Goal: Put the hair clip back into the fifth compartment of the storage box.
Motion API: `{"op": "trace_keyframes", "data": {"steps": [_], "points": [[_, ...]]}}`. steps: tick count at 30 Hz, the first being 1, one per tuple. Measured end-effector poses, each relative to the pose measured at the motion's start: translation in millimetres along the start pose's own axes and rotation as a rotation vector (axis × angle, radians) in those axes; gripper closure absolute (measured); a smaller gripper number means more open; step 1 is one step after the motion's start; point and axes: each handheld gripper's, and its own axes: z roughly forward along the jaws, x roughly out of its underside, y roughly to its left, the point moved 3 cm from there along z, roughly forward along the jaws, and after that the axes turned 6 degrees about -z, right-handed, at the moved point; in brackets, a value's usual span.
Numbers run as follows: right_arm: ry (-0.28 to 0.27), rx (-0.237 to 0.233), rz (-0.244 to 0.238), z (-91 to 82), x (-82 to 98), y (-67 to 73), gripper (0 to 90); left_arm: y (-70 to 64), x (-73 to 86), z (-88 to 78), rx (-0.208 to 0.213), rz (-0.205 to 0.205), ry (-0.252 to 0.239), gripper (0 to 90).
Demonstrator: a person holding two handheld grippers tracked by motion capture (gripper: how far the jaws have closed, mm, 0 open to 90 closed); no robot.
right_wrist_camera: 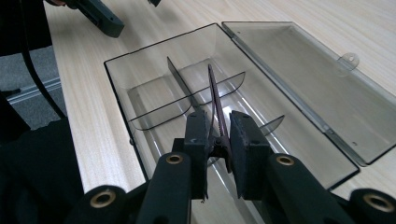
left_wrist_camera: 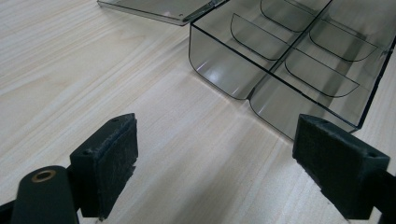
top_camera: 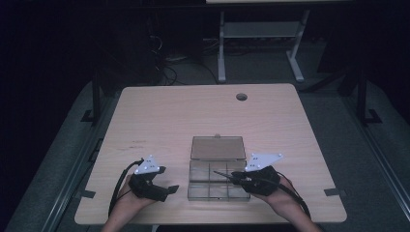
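1. Right gripper (right_wrist_camera: 217, 144): jaws clenched on a thin serrated clip (right_wrist_camera: 215, 100), dark metal, slightly purplish. Its toothed tip sticks out past the pads toward 12 o'clock in the right gripper view.
2. In that view the clip hangs over the clear compartment box (right_wrist_camera: 140, 70), above the dividers near the box's middle. Whether the tip touches a divider I cannot tell.
3. High view: the box (top_camera: 193, 191) sits at the near centre of the table (top_camera: 159, 111), and its hinged lid (top_camera: 217, 147) lies open flat on the 12 o'clock side. The right gripper (top_camera: 231, 176) comes in from 3 o'clock, and the clip (top_camera: 221, 173) points toward 9 o'clock across the compartments.
4. Left gripper (left_wrist_camera: 215, 158): jaws released, wide apart, only bare tabletop between the pads.
5. High view: the left gripper (top_camera: 171, 188) rests at 9 o'clock of the box, near it but apart. The left gripper view shows the box's corner (left_wrist_camera: 219, 74) at about 1 o'clock.
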Motion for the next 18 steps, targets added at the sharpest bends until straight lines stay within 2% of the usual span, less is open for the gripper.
{"op": "trace_keyframes", "data": {"steps": [18], "points": [[0.065, -0.035, -0.014, 20.5, 7.6, 11.6, 77.3, -0.8, -0.2, -0.4, 0.002, 0.001, -0.002, 14.0]]}}
